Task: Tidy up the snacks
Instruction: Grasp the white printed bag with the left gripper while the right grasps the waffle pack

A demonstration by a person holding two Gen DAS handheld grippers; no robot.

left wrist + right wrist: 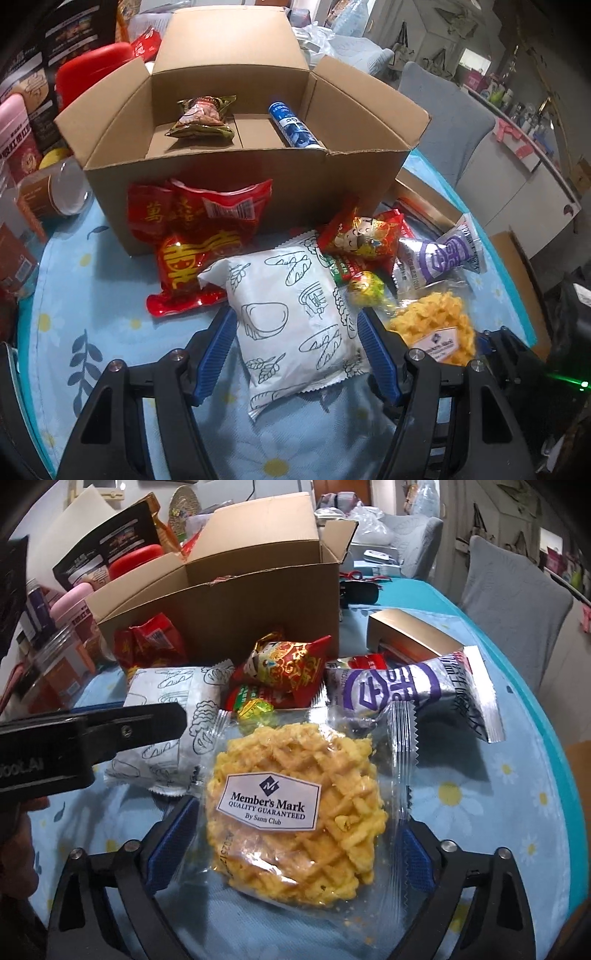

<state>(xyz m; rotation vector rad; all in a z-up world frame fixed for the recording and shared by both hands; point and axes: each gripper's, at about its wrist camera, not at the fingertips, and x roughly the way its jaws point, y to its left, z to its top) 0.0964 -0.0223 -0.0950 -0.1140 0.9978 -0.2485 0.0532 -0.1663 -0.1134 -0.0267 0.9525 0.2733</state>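
Note:
An open cardboard box (240, 192) holds a green snack pack (203, 116) and a blue tube (291, 125). In front of it lie loose snacks. My left gripper (293, 317) is open and straddles a white bread packet (288, 288) lying flat, its pads close by the packet's sides. From the right wrist view one of its black fingers (129, 731) lies over that packet (166, 686). My right gripper (295, 823) is open around a clear-wrapped yellow waffle snack (295, 775), with a gap on each side. A big red bag (195, 236), a small red pack (288, 664) and a purple-and-silver packet (406, 686) lie nearby.
Blue daisy tablecloth (92, 332) covers the table. Red container (92, 70), pink can (14, 129) and jars crowd the left. A gold box (410, 635) lies right of the cardboard box. Grey chairs (443, 122) stand past the table's right edge.

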